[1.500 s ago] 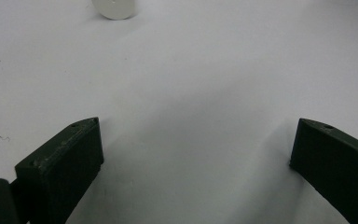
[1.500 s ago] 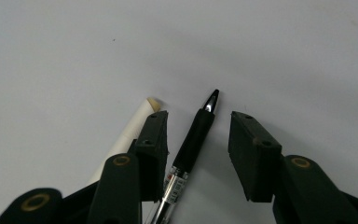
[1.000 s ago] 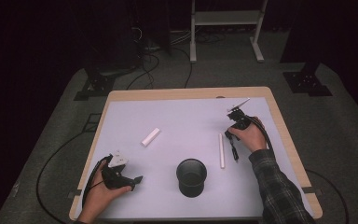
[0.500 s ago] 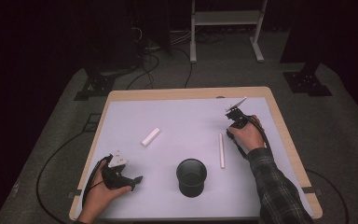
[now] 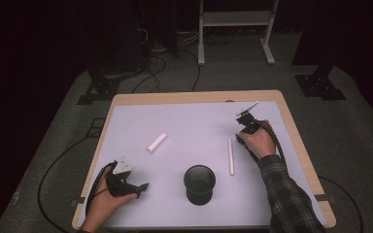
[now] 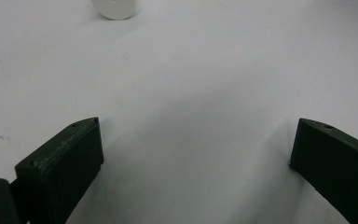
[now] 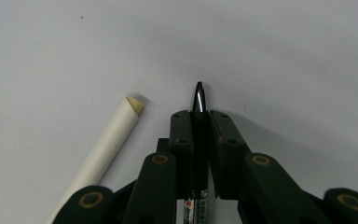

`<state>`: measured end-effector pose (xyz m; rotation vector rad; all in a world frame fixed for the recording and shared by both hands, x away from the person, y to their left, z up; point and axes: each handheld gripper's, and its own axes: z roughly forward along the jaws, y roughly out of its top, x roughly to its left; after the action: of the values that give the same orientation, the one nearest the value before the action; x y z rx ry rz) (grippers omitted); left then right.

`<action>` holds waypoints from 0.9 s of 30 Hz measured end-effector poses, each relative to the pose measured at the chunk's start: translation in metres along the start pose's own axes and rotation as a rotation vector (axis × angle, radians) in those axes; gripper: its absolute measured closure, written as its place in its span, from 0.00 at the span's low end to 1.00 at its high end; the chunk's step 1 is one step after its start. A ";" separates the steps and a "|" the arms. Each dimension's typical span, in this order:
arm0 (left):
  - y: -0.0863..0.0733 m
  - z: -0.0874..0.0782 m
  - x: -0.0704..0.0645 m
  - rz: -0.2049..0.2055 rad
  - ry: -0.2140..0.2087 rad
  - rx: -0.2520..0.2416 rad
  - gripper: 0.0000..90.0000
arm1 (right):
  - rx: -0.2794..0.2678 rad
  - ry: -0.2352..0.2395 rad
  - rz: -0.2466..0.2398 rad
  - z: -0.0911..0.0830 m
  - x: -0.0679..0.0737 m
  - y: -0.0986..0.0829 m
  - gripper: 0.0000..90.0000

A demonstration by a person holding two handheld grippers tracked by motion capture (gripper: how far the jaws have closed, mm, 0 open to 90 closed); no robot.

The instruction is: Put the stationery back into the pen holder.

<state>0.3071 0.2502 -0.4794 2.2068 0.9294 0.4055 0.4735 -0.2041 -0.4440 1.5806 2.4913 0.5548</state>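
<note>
Two grippers work our bench [image 5: 194, 121]. Little has changed over the last second: our right gripper [image 7: 199, 114] has crept slightly farther from the black cup [image 5: 199, 183], its jaws clamped on a dark marker [image 7: 198, 98] whose tip pokes out ahead of them. Just left of those jaws lies the long white stick [image 7: 107, 140]. Our left gripper [image 6: 193, 154] stays put, jaws wide apart, the short white cylinder [image 6: 114, 7] well ahead.

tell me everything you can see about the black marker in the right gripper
The black marker is a slim dark pen, clamped lengthwise between the shut jaws of the right gripper. Its shiny, tapered tip pokes out past the jaws, just above the white table. A printed label shows low on its barrel. A long white stick lies beside it, apart.
</note>
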 end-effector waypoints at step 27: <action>0.000 0.000 0.000 0.000 -0.001 0.003 0.02 | -0.148 0.070 0.030 -0.036 -0.008 -0.030 0.88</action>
<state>0.3072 0.2504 -0.4792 2.2096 0.9302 0.4024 0.4407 -0.2313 -0.4228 1.5706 2.4157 0.7925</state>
